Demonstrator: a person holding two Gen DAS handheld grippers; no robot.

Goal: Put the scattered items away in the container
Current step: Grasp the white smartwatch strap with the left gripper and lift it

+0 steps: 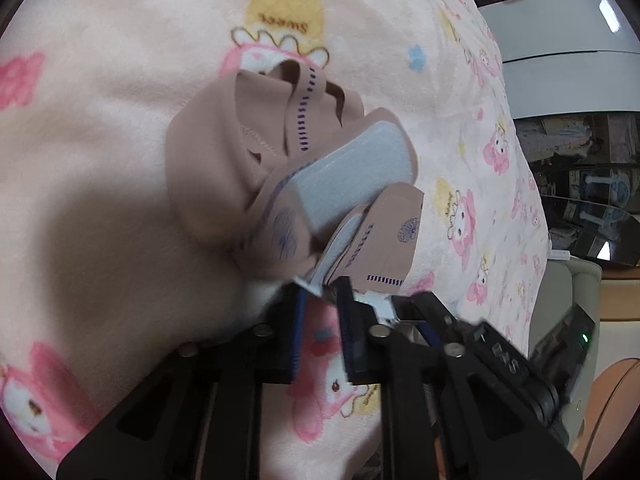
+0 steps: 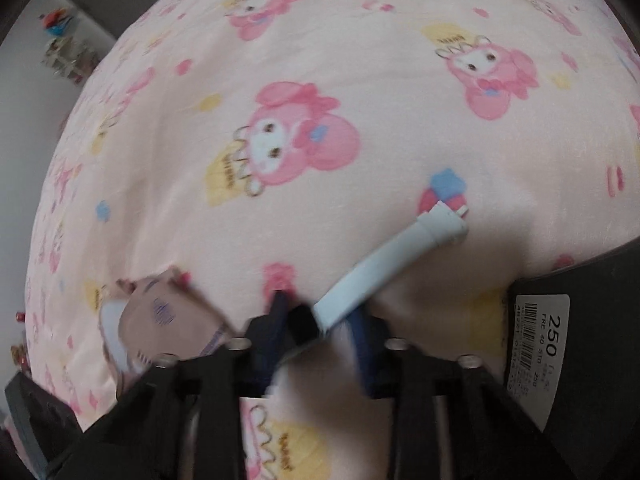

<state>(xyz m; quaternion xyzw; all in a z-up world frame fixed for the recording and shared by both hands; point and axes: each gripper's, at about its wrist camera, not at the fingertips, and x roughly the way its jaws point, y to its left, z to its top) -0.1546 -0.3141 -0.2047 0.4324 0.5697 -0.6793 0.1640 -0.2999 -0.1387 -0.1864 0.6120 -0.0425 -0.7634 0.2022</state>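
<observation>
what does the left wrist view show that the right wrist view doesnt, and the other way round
Only the left wrist view: the left gripper shut on the tan fabric strap with its grey pad, plus shelves beyond the bed. Only the right wrist view: the right gripper shut on a white tube, and a dark box with a barcode label. Both: the pink cartoon blanket; the strap's end also shows at the right view's lower left.

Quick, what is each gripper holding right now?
Left gripper: shut on the brown cloth.
Right gripper: shut on the white tube.
</observation>
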